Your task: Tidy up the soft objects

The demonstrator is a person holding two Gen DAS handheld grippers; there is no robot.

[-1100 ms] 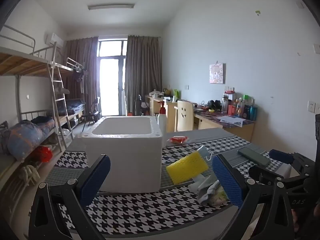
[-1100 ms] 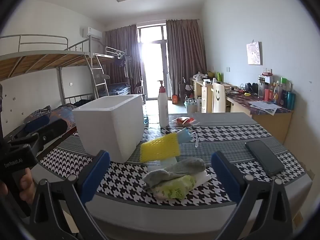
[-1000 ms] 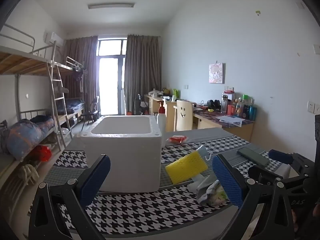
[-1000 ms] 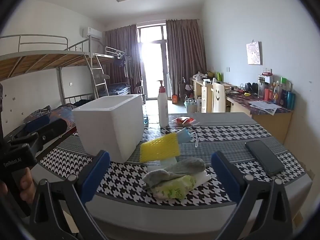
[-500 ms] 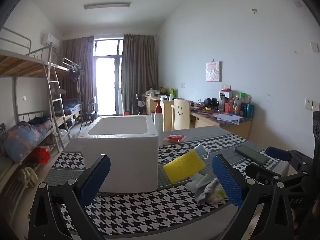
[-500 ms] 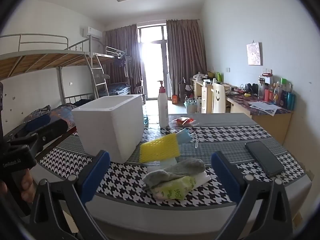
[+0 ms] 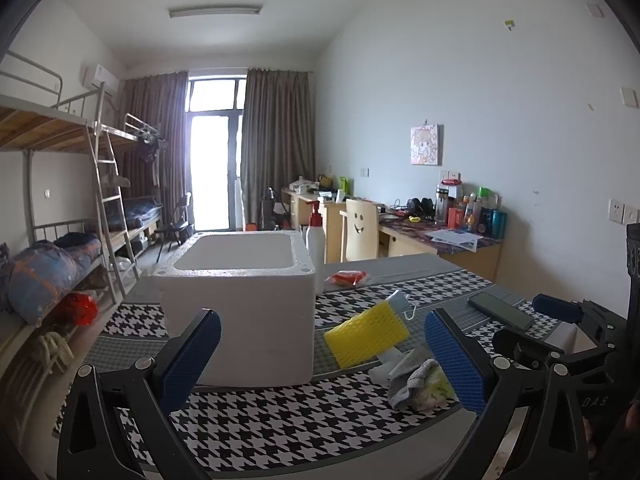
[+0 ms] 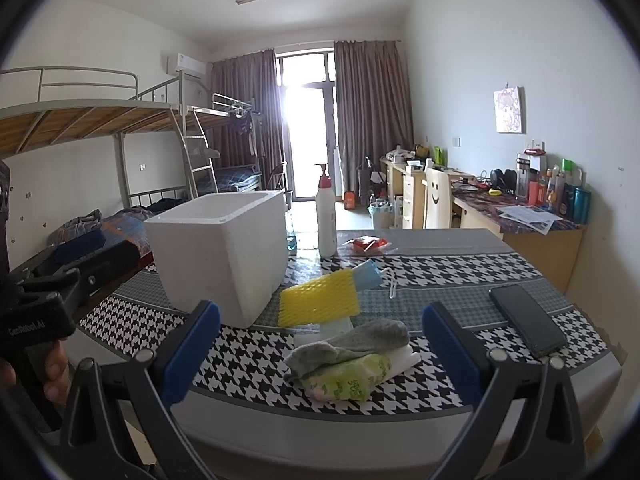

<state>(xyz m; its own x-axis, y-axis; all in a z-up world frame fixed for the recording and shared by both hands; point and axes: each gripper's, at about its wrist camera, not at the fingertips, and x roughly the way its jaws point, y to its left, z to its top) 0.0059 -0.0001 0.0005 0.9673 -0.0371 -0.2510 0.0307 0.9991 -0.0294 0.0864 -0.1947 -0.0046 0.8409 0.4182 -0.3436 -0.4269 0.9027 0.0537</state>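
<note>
A small heap of soft things lies near the front edge of the table (image 8: 400, 432): a grey sock (image 8: 352, 344) draped over a green tissue pack (image 8: 348, 380), with a yellow sponge (image 8: 318, 300) propped just behind them and a blue face mask (image 8: 370, 274) touching the sponge's far end. In the right wrist view this heap sits ahead of the right gripper (image 8: 320, 356), framed between its two blue pads, which stand wide apart and hold nothing. The left gripper (image 7: 324, 360) is likewise spread and empty; from its camera the sock (image 7: 412, 376) and sponge (image 7: 366, 336) lie toward its right pad, while the white foam box (image 7: 240, 308) stands ahead, left of the heap. A pump bottle (image 8: 326, 216) stands beyond the box, and a dark phone (image 8: 526, 324) lies well right.
</note>
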